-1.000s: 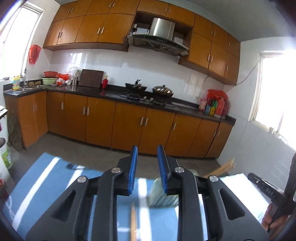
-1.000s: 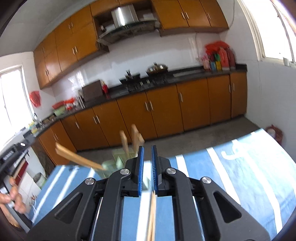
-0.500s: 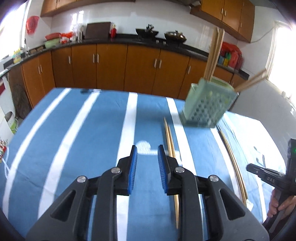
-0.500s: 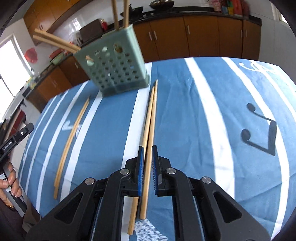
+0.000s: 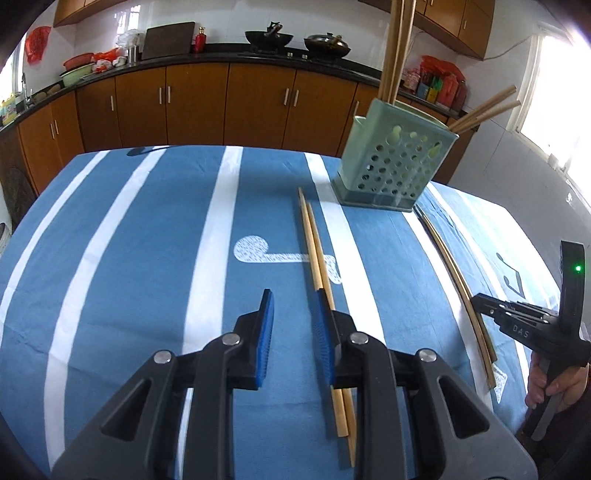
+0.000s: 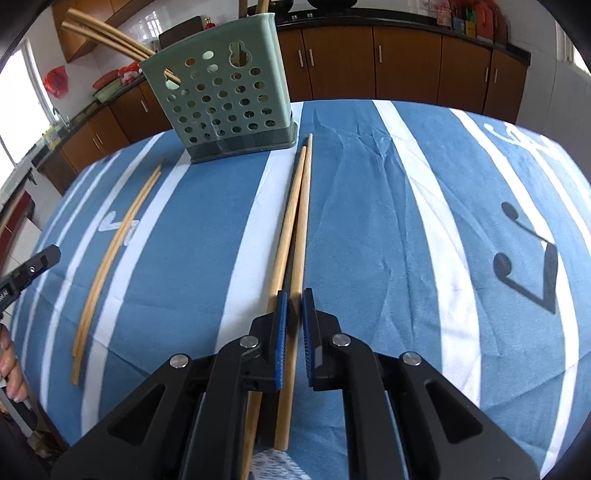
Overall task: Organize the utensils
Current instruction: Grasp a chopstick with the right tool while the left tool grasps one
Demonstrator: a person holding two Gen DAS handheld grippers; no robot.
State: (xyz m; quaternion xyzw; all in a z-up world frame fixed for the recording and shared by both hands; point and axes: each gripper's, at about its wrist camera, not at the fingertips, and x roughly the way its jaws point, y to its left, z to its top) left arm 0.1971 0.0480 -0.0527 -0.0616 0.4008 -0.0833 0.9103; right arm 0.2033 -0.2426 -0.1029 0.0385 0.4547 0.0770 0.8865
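I see both grippers low over the blue striped tablecloth (image 5: 122,236), pointed toward the green perforated utensil holder (image 5: 395,166) at the far side of the table.

Left gripper (image 5: 293,317): blue pads apart, nothing between them. The left pair of chopsticks (image 5: 317,254) lies on the cloth just beside its right pad, running from near the holder's base back under the gripper body; the sticks sit outside the gap.

Right gripper (image 6: 291,317): pads narrowly apart, straddling the right pair of chopsticks (image 6: 295,214). One stick runs through the gap; the other passes under or against the left pad. I can't tell whether the pads touch the wood, so grip unconfirmed. The sticks' far tips end just beside the holder's right base corner.

From the right wrist view, the holder (image 6: 221,99) stands upright on the cloth and already has chopsticks in it, some upright, two leaning out over one upper corner (image 6: 107,33) (same ones sticking out at the right in the left view).

In each view the other gripper shows at the frame edge with the person's hand on it (image 5: 546,384).

Behind: brown kitchen cabinets (image 5: 192,107) and a dark countertop with two woks (image 5: 327,40).
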